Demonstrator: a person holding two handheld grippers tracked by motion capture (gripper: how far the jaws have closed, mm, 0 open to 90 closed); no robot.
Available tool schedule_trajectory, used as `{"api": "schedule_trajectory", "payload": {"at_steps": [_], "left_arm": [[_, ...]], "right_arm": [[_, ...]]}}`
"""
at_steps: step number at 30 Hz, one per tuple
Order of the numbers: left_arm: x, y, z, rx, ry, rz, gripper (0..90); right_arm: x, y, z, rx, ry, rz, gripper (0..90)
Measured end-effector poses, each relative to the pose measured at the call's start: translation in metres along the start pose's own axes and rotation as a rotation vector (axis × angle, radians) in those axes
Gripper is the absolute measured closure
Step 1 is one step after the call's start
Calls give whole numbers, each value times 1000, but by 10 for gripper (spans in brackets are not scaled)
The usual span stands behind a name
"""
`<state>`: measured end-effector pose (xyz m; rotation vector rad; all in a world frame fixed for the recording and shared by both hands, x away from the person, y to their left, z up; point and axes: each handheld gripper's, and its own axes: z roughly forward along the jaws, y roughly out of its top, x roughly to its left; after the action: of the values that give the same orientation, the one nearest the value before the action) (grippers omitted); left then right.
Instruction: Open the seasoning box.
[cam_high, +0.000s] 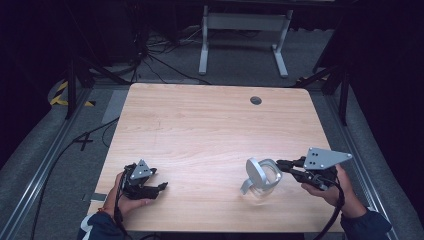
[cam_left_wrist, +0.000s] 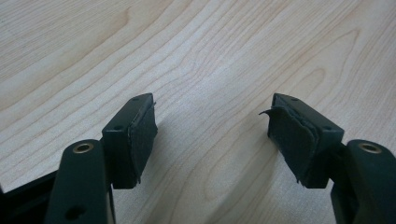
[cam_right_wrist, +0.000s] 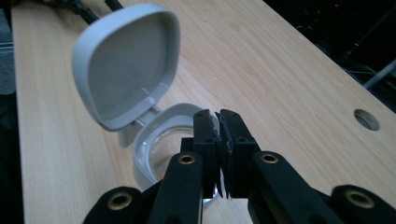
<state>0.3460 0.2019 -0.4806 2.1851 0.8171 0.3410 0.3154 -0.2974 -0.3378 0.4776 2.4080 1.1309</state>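
Right gripper (cam_right_wrist: 219, 126) jaws pinch the rim of a clear jar (cam_right_wrist: 161, 149), its grey lid (cam_right_wrist: 126, 65) already flipped open beyond them. Left gripper (cam_left_wrist: 212, 126) jaws gape, empty, over bare table (cam_left_wrist: 210, 56).

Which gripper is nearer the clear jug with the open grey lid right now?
Right. The right gripper is at the rim of the clear jug with the raised grey lid, jaws closed. The left gripper rests open on the light wooden table, well off to the jug's left.
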Motion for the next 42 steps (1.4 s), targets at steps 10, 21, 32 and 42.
{"api": "schedule_trajectory", "payload": {"at_steps": [10,21,32,42], "left_arm": [[0,0,0,1,1,-2,324],[0,0,0,3,3,2,324],[0,0,0,2,2,-1,324],[0,0,0,0,2,1,323]], "right_arm": [[-11,-13,-13,12,-55,24,847],[-19,-36,-20,56,-116,55,825],[-25,-68,-17,124,-154,88,795],[-34,-110,-8,139,-167,163,674]]}}
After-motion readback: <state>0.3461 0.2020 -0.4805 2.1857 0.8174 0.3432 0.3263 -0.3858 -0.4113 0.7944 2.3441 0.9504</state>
